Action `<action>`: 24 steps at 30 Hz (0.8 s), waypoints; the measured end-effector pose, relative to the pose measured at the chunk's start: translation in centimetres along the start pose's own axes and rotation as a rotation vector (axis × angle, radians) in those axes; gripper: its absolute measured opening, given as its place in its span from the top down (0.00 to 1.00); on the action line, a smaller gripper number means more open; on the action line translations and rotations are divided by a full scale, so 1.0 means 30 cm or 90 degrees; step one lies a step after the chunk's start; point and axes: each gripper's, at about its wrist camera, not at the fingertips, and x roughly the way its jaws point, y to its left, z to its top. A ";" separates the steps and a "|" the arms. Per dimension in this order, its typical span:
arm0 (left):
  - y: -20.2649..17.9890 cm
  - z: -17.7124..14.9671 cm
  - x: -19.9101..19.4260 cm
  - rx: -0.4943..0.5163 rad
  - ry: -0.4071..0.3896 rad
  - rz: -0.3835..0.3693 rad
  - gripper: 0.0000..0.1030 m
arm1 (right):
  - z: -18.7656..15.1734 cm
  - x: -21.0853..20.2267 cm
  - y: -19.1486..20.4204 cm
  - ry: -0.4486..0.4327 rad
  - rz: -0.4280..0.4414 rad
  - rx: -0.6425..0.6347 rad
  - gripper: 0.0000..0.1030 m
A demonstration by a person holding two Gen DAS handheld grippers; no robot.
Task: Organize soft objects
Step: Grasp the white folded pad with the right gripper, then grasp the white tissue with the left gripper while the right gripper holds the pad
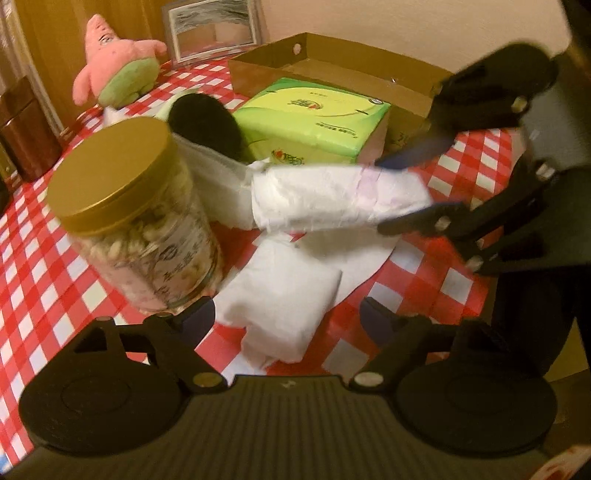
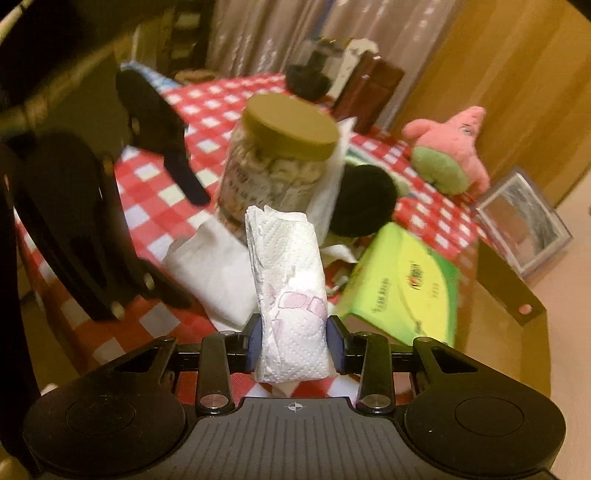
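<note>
My right gripper (image 2: 293, 341) is shut on a white tissue pack (image 2: 291, 295) with pink print and holds it above the red checked table; the same pack (image 1: 332, 199) and gripper (image 1: 402, 192) show in the left wrist view. My left gripper (image 1: 288, 319) is open and empty, low over a second white tissue pack (image 1: 280, 299) on the table. A green tissue box (image 1: 314, 118) lies near a cardboard box (image 1: 332, 70). A pink starfish plush (image 1: 114, 62) sits at the far left, and a black fluffy ball (image 1: 210, 122) lies behind the jar.
A jar (image 1: 136, 221) with a gold lid stands just left of my left gripper. A picture frame (image 1: 210, 29) leans at the back. A dark brown box (image 1: 26, 129) stands at the left table edge. A white cloth (image 1: 221, 192) lies by the jar.
</note>
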 end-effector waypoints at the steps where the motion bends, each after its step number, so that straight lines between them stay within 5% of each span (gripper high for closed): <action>1: -0.010 0.006 0.012 0.009 0.001 0.004 0.21 | 0.000 -0.015 -0.010 -0.003 -0.004 0.010 0.64; 8: -0.067 0.028 0.110 0.053 0.022 0.018 0.29 | -0.023 -0.096 -0.075 -0.014 -0.033 0.075 0.64; 13: -0.082 0.049 0.176 0.023 0.041 0.007 0.35 | -0.048 -0.123 -0.126 -0.014 -0.046 0.120 0.64; 24: -0.022 0.052 0.195 -0.130 0.044 0.040 0.86 | -0.074 -0.143 -0.172 -0.020 -0.053 0.157 0.64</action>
